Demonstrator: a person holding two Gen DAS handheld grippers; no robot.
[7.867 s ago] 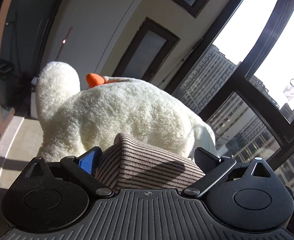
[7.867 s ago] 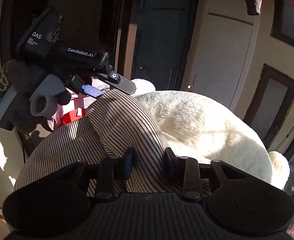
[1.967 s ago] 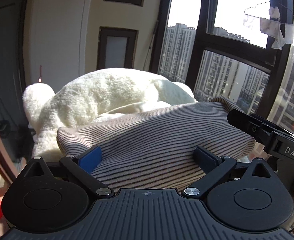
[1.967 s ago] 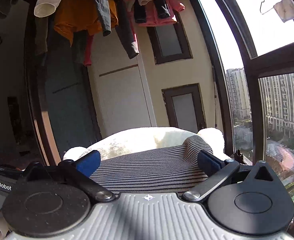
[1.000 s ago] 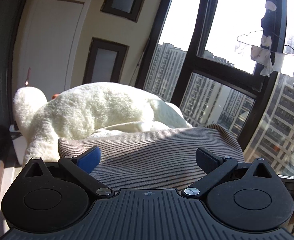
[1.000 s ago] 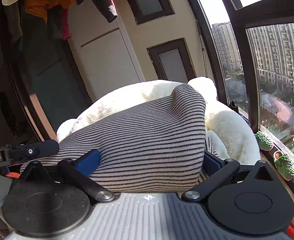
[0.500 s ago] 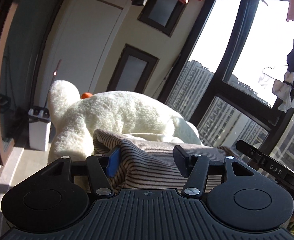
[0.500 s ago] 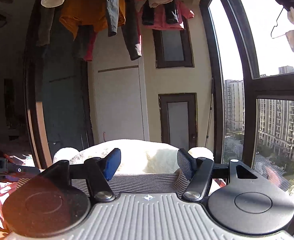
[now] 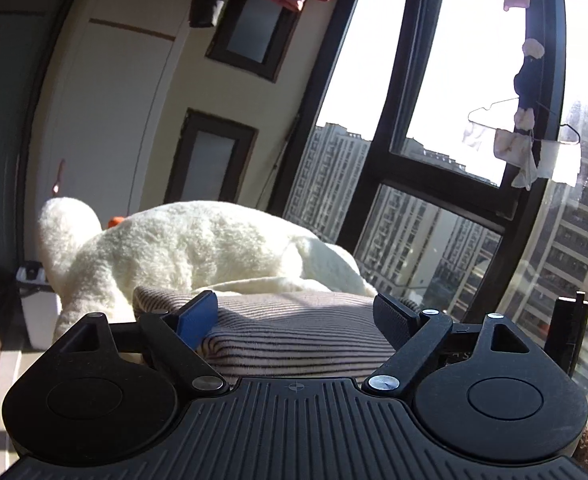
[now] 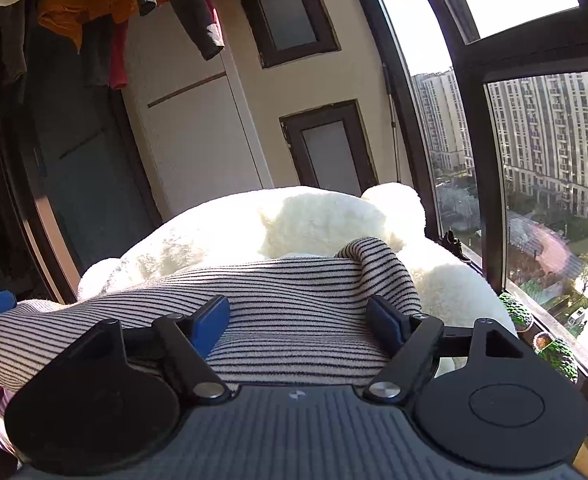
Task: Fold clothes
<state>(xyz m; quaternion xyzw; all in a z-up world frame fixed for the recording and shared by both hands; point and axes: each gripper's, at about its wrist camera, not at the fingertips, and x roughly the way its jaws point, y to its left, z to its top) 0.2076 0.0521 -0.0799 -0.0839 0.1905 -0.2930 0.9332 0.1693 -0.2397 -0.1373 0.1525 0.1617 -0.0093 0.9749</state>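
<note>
A beige sweater with thin dark stripes [image 9: 294,332] lies bunched on a big white plush toy [image 9: 198,248]. My left gripper [image 9: 294,318] is open, and its blue left pad [image 9: 196,316] and its dark right pad straddle the sweater's thick folded edge. In the right wrist view the same sweater [image 10: 294,300] spreads across the plush toy [image 10: 314,220], with one end curling up at the right. My right gripper [image 10: 298,322] is open as well, with the striped cloth lying between its pads. The cloth under both gripper bodies is hidden.
Tall dark-framed windows [image 9: 378,168] stand close behind the toy, with small potted plants [image 10: 554,352] on the sill. Clothes hang overhead [image 10: 94,8], and a wire hanger [image 9: 522,148] hangs by the glass. A pale door [image 10: 198,140] is at the back. The right gripper's tip [image 9: 566,328] shows at right.
Both grippers' fingers have spread wider than half a second ago. The right wrist view has dropped lower, so more of the striped sweater shows between its fingers.
</note>
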